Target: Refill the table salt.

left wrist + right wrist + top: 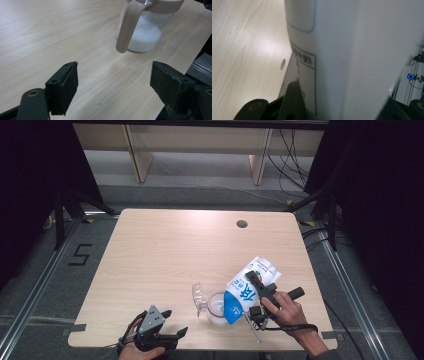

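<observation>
Tilting blue-white carton – print illegible

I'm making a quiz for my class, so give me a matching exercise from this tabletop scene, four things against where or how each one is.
Things:
1. milk carton
2. clear jug
3. left tongs
4. round hole

States:
A. open, holding nothing, near the table's front edge
B. in the tabletop, far side
C. tilted over the jug, clamped in the right tongs
D. standing on the table, white contents inside

Pairs: 1-C, 2-D, 3-A, 4-B
</observation>
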The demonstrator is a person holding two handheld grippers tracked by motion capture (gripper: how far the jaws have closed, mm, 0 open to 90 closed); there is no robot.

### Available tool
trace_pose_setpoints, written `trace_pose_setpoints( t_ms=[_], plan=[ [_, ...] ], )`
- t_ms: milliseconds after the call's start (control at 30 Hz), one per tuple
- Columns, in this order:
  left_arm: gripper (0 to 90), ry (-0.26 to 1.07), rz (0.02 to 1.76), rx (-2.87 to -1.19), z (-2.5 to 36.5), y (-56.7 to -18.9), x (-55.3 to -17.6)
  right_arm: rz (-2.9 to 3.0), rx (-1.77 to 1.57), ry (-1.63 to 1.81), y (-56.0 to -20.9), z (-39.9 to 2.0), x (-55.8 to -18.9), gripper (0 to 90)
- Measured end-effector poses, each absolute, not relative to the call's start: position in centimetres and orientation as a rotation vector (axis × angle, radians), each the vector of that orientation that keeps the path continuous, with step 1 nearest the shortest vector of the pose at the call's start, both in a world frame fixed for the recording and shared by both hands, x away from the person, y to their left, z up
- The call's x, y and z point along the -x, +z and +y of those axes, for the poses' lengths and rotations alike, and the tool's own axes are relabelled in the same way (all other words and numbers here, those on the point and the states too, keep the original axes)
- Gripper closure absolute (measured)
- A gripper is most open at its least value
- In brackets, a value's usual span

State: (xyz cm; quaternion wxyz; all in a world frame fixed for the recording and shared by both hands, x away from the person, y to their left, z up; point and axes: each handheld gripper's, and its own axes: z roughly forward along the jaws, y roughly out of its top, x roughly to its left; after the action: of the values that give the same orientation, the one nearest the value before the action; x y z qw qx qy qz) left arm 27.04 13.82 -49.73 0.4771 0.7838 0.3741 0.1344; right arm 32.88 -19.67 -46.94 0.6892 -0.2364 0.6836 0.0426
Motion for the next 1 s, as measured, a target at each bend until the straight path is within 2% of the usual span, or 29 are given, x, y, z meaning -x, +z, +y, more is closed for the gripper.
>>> trace_pose_setpoints(
  t_ms=[1000],
  plan=[
    [22.2, 0.344, 0.894, -1.929, 13.95, -49.66, -27.1, 1.528, 0.532, 0.101, -46.97, -19.63, -32.86, 70.0]
  ],
)
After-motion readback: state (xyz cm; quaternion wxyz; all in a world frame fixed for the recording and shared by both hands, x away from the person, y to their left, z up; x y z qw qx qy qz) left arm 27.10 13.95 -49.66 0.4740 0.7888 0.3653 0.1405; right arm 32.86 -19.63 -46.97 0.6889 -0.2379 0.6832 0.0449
